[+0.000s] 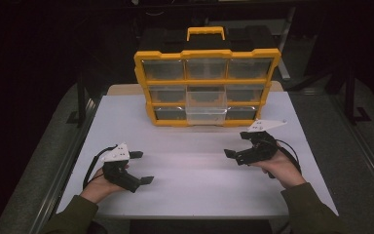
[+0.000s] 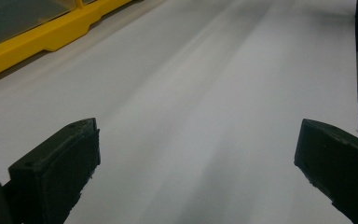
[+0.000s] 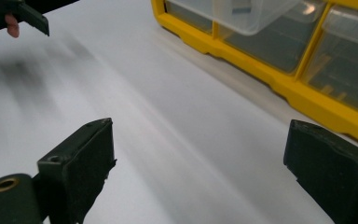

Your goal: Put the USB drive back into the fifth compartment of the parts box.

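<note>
The yellow plastic organiser with clear drawers (image 1: 207, 87) stands at the white desk's (image 1: 190, 170) far edge, one middle drawer (image 1: 205, 106) pulled out, probably for loading. Both grippers, left (image 1: 139, 168) and right (image 1: 237, 145), rest low with fingers wide, empty.

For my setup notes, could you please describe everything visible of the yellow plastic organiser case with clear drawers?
The yellow plastic organiser case stands upright at the far middle of the white table, with a yellow carry handle on top. Its frame holds three rows of three clear drawers. The middle-column drawer is pulled out toward the person. The contents are too dim to tell. Nothing but the table touches it.
</note>
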